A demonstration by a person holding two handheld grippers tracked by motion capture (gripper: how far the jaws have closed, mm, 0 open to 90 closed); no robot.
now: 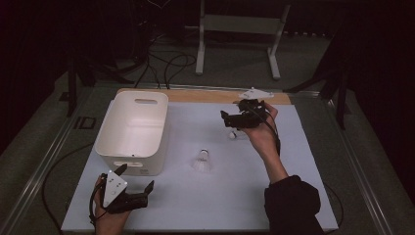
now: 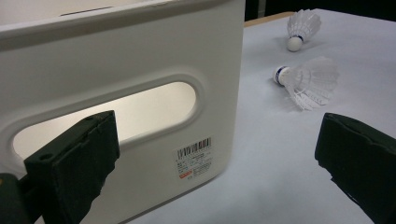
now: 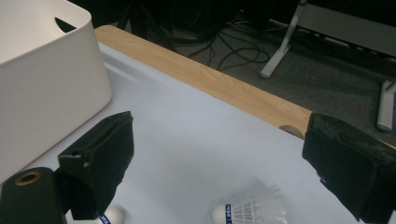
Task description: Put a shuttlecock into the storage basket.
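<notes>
My right tongs [image 1: 234,121] hang wide open and empty above the far shuttlecock [image 1: 233,134], which lies just below them on the white worktop [image 1: 274,196]. I judge the best grip is straight down, pads across the cork. The near shuttlecock [image 1: 201,160] lies between both tongs. My left tongs [image 1: 136,183], also gaping and empty, face the white bin [image 1: 134,128] close ahead. Open worktop surrounds the right tongs; the wooden edge [image 3: 224,86] lies beyond.

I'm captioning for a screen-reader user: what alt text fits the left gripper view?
A white bin with a handle slot and barcode label, seen between two open black jaws. Two white shuttlecocks lie on the white table beyond.
</notes>
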